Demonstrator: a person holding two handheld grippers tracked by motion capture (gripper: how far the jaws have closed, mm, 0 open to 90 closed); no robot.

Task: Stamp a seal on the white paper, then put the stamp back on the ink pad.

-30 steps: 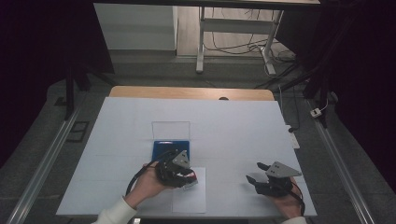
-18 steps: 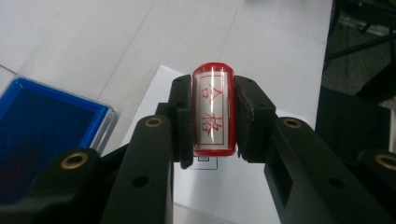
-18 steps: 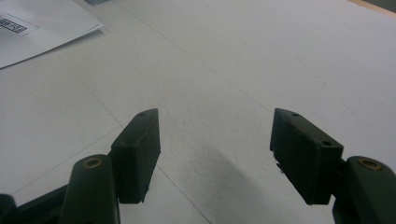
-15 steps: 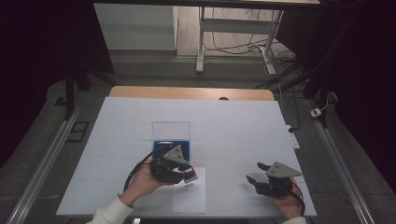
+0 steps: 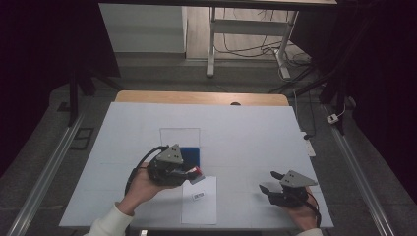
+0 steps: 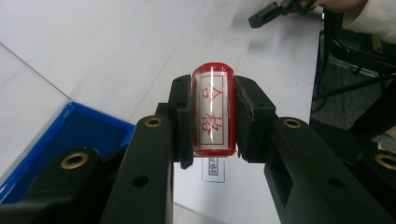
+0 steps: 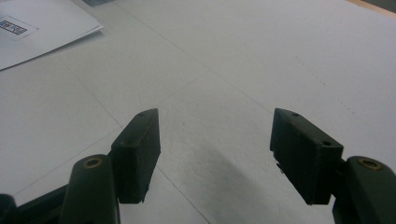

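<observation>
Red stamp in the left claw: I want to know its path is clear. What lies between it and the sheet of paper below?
Nothing: the left claw view shows the red stamp above the bare sheet of paper.

The table (image 5: pixel 236 128) is white, with a strip of wood (image 5: pixel 196 97) along its far edge. A clear lid (image 5: pixel 179 135) lies flat on it, touching the far side of the blue tray (image 5: pixel 193 153). Past the table, a white desk frame (image 5: pixel 246 34) stands on the grey floor with loose cables (image 5: pixel 246 49) under it. A small white plug (image 5: pixel 333 118) lies on the floor to the right.
</observation>
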